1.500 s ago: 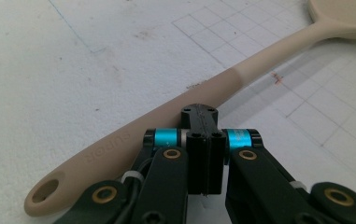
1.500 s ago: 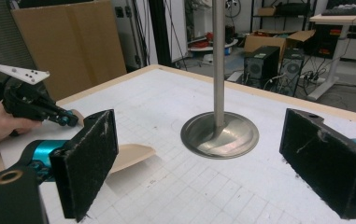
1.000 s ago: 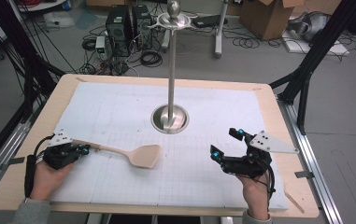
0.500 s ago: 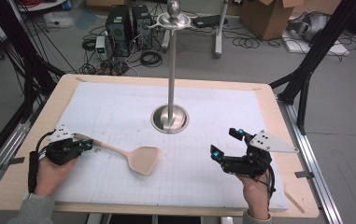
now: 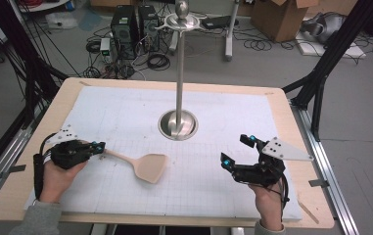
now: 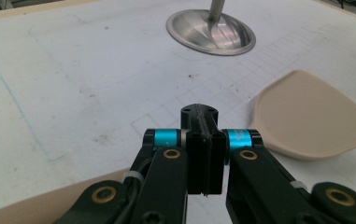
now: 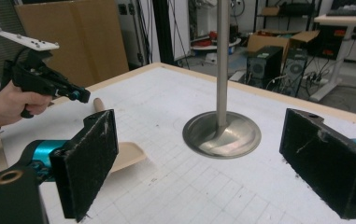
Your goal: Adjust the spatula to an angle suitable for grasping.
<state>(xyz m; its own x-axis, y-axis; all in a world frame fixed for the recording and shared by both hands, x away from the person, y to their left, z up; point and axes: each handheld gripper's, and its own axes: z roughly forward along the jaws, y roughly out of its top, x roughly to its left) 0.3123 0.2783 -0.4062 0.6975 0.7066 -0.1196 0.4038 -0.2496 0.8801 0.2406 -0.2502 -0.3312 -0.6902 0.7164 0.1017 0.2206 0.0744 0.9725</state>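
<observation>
The worktop (image 5: 125, 98) is covered by a white gridded mat (image 5: 125, 122). A steel stand (image 5: 178, 122) is set upright at the mat's centre on a round base. A beige spatula (image 5: 147, 166) is laid flat on the mat, left of centre. The left tongs (image 5: 96, 146) are seen shut at the handle end; a grip cannot be confirmed. The right tongs (image 5: 235, 151) are held wide open, gripping nothing.

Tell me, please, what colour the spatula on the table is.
The spatula is a pale beige or tan all over, blade and handle alike; the high view shows it best.
</observation>
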